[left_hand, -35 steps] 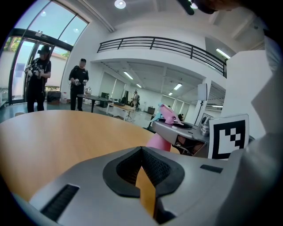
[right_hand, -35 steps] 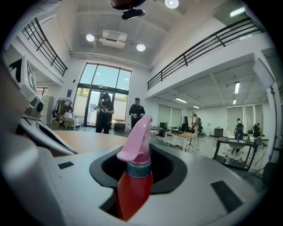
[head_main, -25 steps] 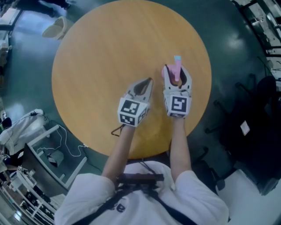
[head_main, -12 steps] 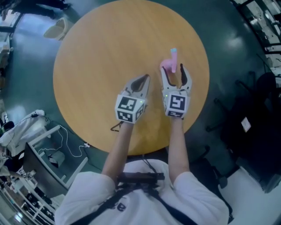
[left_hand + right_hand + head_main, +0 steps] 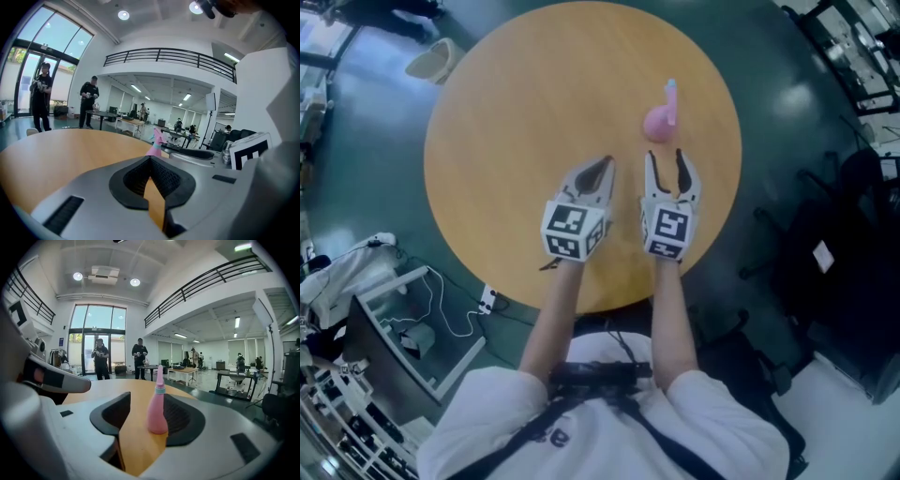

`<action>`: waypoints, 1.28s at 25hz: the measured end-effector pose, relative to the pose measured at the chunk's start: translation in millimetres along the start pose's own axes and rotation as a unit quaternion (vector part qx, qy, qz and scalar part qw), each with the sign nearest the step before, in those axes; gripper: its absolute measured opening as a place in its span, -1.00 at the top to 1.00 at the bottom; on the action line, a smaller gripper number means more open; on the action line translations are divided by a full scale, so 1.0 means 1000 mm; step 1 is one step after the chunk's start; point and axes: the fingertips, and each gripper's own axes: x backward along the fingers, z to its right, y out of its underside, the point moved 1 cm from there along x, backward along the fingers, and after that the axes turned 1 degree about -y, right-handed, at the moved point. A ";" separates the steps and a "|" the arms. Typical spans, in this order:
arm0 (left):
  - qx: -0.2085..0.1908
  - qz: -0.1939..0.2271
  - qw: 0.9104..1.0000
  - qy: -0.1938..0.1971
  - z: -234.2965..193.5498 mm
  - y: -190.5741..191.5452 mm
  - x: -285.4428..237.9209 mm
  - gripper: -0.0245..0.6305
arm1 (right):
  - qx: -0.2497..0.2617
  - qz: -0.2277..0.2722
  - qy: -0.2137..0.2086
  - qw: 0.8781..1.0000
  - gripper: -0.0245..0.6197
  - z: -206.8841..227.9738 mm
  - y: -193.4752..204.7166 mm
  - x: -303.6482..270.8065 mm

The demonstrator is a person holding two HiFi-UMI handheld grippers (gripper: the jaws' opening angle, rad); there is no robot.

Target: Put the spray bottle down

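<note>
Big round table (image 5: 506,141) across the top of the head view. Near its middle, left gripper (image 5: 606,161) with jaws together; right gripper (image 5: 664,155) nearly level, jaws wide though just closed a little, nothing between them. Small pink spray bottle (image 5: 659,120) standing upright, let go, just above the right tips.

A round wooden table (image 5: 534,112) stands on a dark green floor (image 5: 773,122) in a bright hall with tall windows (image 5: 96,322), balcony railing (image 5: 168,54) and ceiling lights (image 5: 135,282).
</note>
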 end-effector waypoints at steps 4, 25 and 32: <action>-0.012 0.025 1.000 -0.002 0.000 -0.014 0.006 0.89 | 0.000 0.013 -0.002 1.000 0.24 -0.006 -0.009 0.011; -0.070 0.149 0.986 -0.020 0.008 -0.085 0.083 0.89 | 0.015 0.128 -0.017 0.992 0.83 -0.058 -0.095 0.078; -0.083 0.185 0.979 -0.036 0.006 -0.110 0.103 0.89 | 0.010 0.139 -0.040 0.989 0.90 -0.072 -0.120 0.083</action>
